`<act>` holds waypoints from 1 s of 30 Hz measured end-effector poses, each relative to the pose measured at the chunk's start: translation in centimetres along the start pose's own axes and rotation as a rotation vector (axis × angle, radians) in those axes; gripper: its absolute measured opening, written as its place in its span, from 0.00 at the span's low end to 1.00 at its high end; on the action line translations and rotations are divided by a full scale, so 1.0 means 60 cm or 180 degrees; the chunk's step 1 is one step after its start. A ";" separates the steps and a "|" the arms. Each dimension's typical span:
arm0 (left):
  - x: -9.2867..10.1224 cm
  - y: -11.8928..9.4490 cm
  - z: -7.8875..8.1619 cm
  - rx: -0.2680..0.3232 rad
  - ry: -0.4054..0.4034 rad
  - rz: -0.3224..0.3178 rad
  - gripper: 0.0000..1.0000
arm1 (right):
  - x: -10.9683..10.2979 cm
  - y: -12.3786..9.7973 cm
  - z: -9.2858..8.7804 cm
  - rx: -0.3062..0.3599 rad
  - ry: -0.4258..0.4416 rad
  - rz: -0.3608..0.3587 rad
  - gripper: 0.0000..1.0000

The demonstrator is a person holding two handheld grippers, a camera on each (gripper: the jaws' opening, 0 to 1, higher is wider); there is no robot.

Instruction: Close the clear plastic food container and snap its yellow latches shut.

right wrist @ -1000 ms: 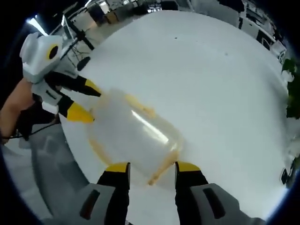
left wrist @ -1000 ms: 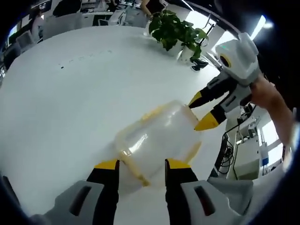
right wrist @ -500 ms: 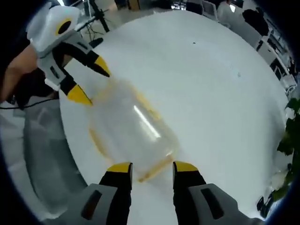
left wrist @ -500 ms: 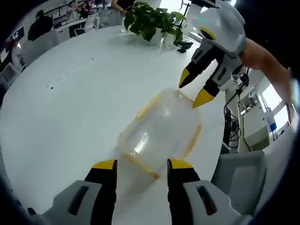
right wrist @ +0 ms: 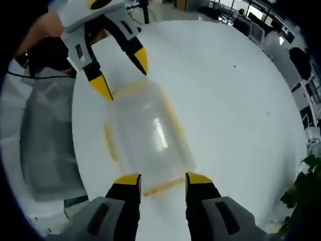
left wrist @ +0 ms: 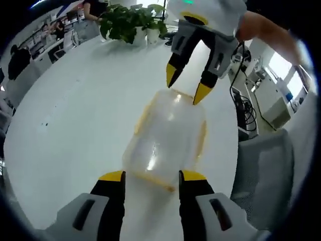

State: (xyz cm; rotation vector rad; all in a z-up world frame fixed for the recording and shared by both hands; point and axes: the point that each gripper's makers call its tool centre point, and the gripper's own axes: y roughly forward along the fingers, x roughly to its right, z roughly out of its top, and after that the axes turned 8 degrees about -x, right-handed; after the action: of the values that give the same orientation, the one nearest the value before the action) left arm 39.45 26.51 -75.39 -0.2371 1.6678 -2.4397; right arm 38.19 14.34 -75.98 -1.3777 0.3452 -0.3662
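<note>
Clear container, yellow latches, centre frame on white table. Left gripper fingers spread at its near end; right gripper fingers spread at opposite end. Potted plant upper left of left gripper view.

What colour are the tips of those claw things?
Yellow, on black jaws; the left gripper shows it best in the left gripper view.

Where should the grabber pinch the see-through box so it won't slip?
Probably at a short end of the clear container, on the yellow latch, coming along its length. The top looks rounded and slick; the ends give an edge. The left gripper and right gripper each face one end, jaws open.
</note>
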 end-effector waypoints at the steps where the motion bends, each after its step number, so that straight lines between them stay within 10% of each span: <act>1: 0.000 0.000 0.003 0.0014 0.0078 0.0016 0.42 | 0.000 0.000 0.001 0.0006 -0.0034 -0.0003 0.33; 30: 0.027 0.019 0.043 0.0092 0.0813 -0.0002 0.40 | -0.032 0.012 0.046 0.0201 -0.0585 0.0124 0.33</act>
State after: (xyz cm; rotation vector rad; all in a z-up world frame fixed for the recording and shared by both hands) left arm 38.54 23.38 -75.49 0.0823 1.7252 -2.5832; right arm 37.76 17.74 -76.17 -1.3295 0.2068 -0.2145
